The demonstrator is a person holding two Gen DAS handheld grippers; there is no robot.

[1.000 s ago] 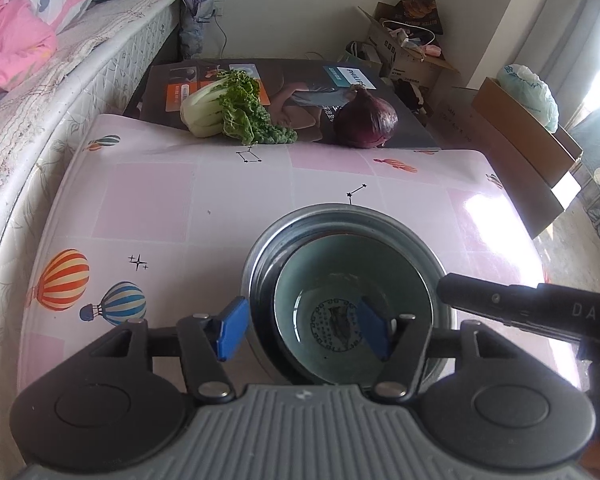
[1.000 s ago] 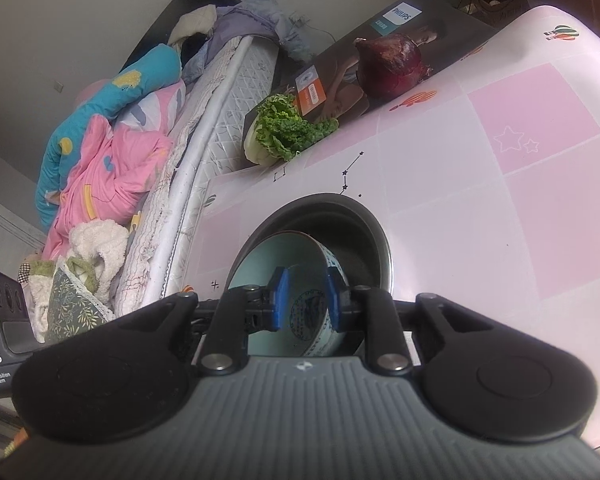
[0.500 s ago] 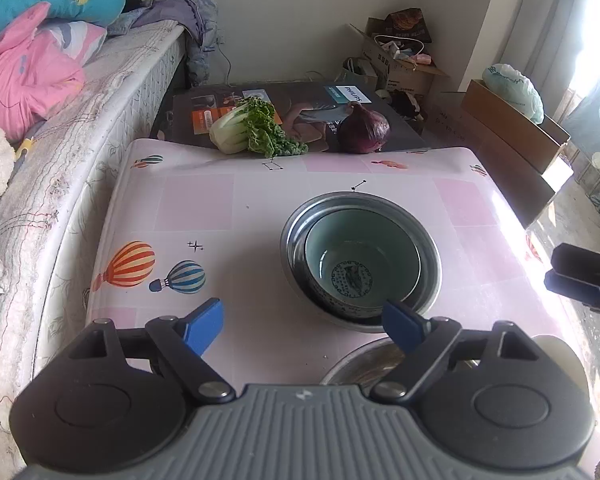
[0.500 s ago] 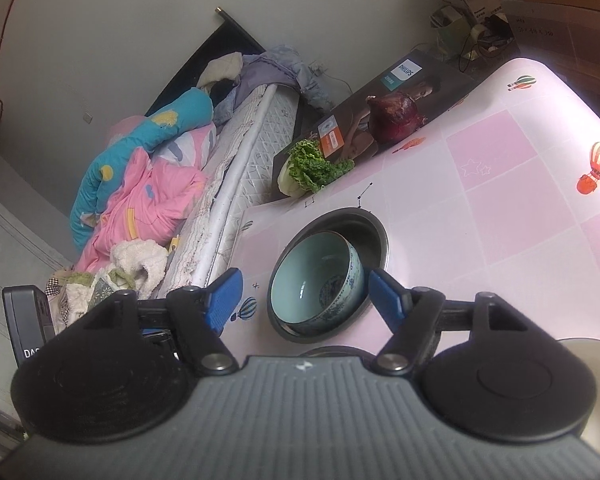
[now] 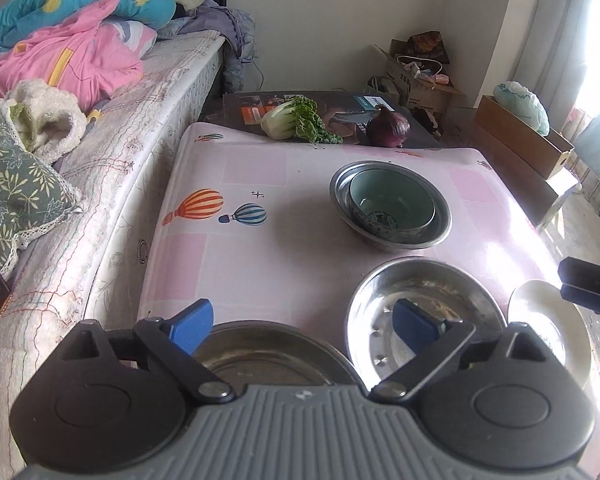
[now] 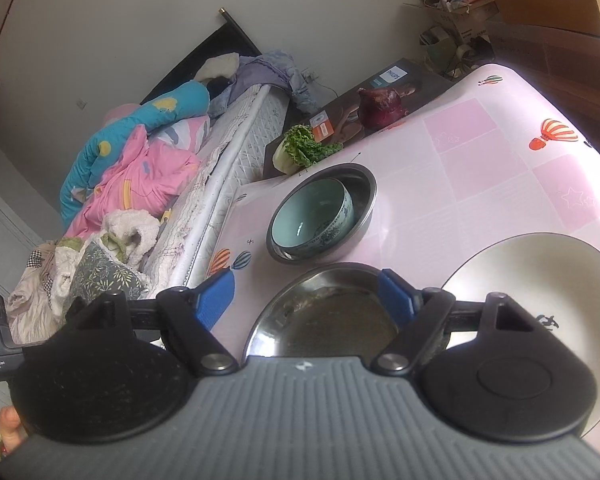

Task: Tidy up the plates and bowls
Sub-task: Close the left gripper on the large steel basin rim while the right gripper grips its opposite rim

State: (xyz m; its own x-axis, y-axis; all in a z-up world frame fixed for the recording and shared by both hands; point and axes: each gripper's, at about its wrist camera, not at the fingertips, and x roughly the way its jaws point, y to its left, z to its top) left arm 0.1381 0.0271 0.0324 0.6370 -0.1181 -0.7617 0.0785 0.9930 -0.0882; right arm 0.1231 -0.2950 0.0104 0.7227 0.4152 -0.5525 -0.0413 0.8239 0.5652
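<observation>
A teal ceramic bowl (image 5: 392, 208) sits inside a steel bowl (image 5: 440, 226) on the pink table; both show in the right wrist view, the teal bowl (image 6: 312, 220) in the steel bowl (image 6: 366, 204). Nearer me lie a perforated steel dish (image 5: 424, 300), a second steel dish (image 5: 268, 356) and a white plate (image 5: 540, 324), the plate (image 6: 532, 280) also in the right wrist view. My left gripper (image 5: 304, 322) is open and empty, above the near dishes. My right gripper (image 6: 306, 294) is open and empty, above a steel dish (image 6: 332, 312).
A bok choy (image 5: 292, 122) and a red onion (image 5: 388, 130) lie on a dark box (image 5: 340, 100) at the table's far edge. A bed with bedding (image 5: 80, 64) runs along the left side. Cardboard boxes (image 5: 520, 140) stand on the right.
My right gripper let go of the teal bowl, now resting in the steel bowl. Both grippers opened wide and pulled back toward the near dishes.
</observation>
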